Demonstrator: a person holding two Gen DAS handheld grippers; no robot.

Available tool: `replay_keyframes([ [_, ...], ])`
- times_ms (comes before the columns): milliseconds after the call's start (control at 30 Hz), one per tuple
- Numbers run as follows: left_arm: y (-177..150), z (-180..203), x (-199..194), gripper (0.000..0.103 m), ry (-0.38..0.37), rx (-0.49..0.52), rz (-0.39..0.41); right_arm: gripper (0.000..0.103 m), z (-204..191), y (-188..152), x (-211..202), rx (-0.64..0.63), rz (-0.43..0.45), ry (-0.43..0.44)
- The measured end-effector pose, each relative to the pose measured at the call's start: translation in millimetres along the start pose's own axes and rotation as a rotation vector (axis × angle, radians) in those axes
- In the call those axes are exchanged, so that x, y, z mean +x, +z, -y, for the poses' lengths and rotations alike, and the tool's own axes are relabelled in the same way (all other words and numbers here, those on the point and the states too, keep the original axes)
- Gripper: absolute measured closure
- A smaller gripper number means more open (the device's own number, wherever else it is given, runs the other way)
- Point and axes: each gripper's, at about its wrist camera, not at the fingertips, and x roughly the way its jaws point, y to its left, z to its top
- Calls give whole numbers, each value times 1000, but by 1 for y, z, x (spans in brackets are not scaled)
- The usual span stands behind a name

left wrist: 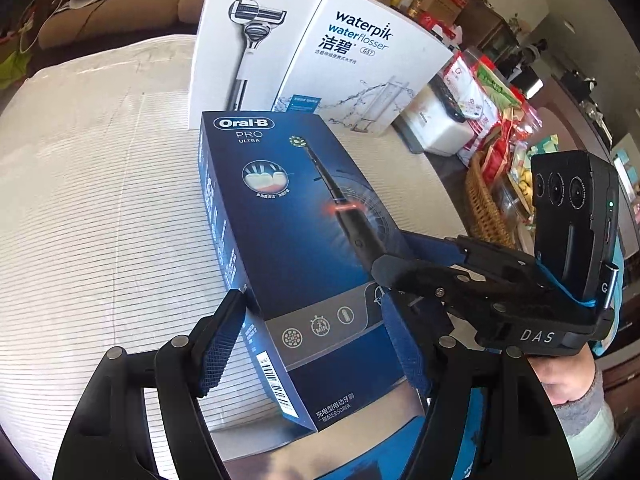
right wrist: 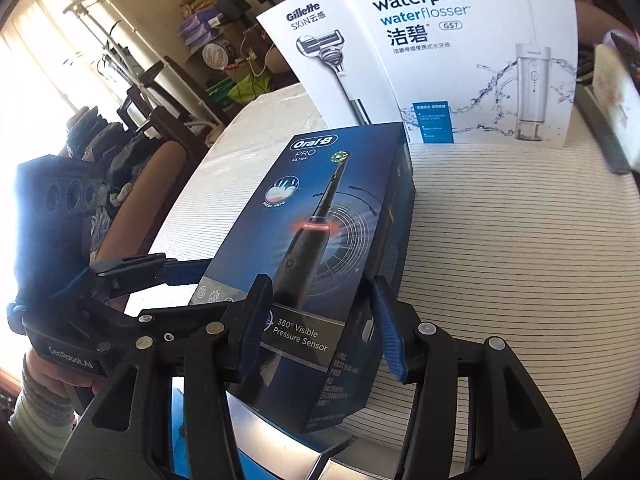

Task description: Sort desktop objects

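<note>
A dark blue Oral-B toothbrush box (left wrist: 288,216) lies flat on the striped white tablecloth (left wrist: 100,200); it also shows in the right wrist view (right wrist: 332,240). My left gripper (left wrist: 316,344) is shut on the box's near end, a pad on each long side. My right gripper (right wrist: 320,328) also grips the near end of the box across its width, and it shows in the left wrist view (left wrist: 460,276) at the box's right side. A white Gillette box (left wrist: 256,40) and a white Waterpik box (left wrist: 360,68) stand upright behind it.
A wicker basket (left wrist: 488,204) of snack packets sits off the table's right edge. A white box (left wrist: 440,128) lies right of the Waterpik box. Chairs and clutter (right wrist: 132,140) stand left of the table in the right wrist view.
</note>
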Motion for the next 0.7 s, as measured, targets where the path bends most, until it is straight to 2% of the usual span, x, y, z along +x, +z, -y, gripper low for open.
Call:
replay_keyframes([
  [133,-1,-7,3,29,-22,-34,7,54,1,-1,2,1,9,1],
  [367,-11,-4,0,31,-28,-30,10,55,0,-11,0,9,6,17],
  [533,-13,-8,1,30,-21,-54,18,57,8,-13,1,57,-5,42],
  [700,-28,-12,16,29,-6,-52,-29,62,14,-22,12,75,-55,29],
])
